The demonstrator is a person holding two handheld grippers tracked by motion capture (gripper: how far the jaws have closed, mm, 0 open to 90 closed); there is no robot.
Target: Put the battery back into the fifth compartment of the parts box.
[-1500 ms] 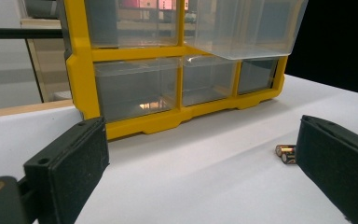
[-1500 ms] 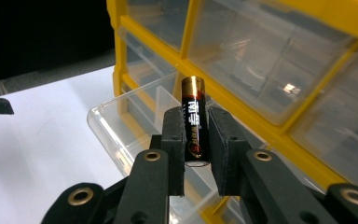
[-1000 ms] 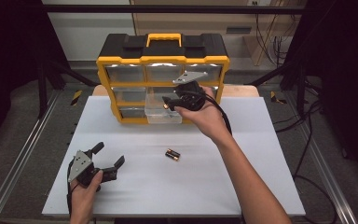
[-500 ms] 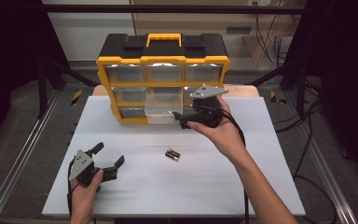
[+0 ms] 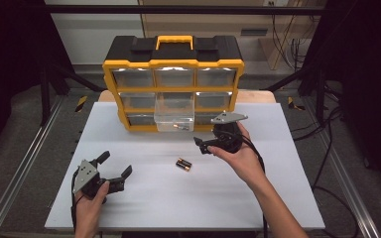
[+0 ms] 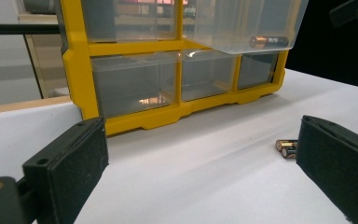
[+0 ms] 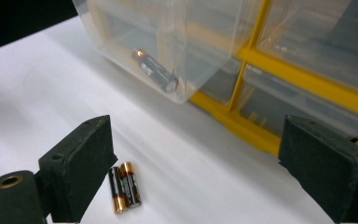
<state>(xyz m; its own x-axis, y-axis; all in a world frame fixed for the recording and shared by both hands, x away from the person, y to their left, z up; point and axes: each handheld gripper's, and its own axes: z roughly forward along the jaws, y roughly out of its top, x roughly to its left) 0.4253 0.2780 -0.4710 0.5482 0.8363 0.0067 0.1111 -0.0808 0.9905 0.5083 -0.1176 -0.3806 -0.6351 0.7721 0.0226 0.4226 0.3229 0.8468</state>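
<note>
Broadly, the scene is laid out on a white tabletop (image 5: 278,198), at the back of which a yellow-and-black drawer cabinet (image 5: 173,64) is stood. Its clear middle drawer (image 5: 174,118) is pulled out toward the person, and one battery in the drawer (image 7: 154,70) is seen lying against the front wall.

Next in size, the left gripper (image 5: 115,166) is held low over the near left of the tabletop, its fingers spread wide with nothing between them. The right gripper (image 5: 202,144) is held just in front of the cabinet; its fingers have just been opening and are now parted wide, with nothing between them, as the right gripper view shows.

Smallest, a pair of batteries (image 5: 183,164) is left on the bare tabletop, between the two grippers and nearer the right one. In the right gripper view the pair (image 7: 124,189) is seen just beside the lower finger pad, the two cells side by side and touching. Their long axes are parallel, lying flat and, in the high view, slanted from upper left to lower right. One cell's copper band is seen at the far end and the other's at the near end, so they are judged to point opposite ways.

Each cell is judged stiff, dense for its size, smooth and prone to rolling. It would best be taken across its middle, the pads square to the long axis.
</note>
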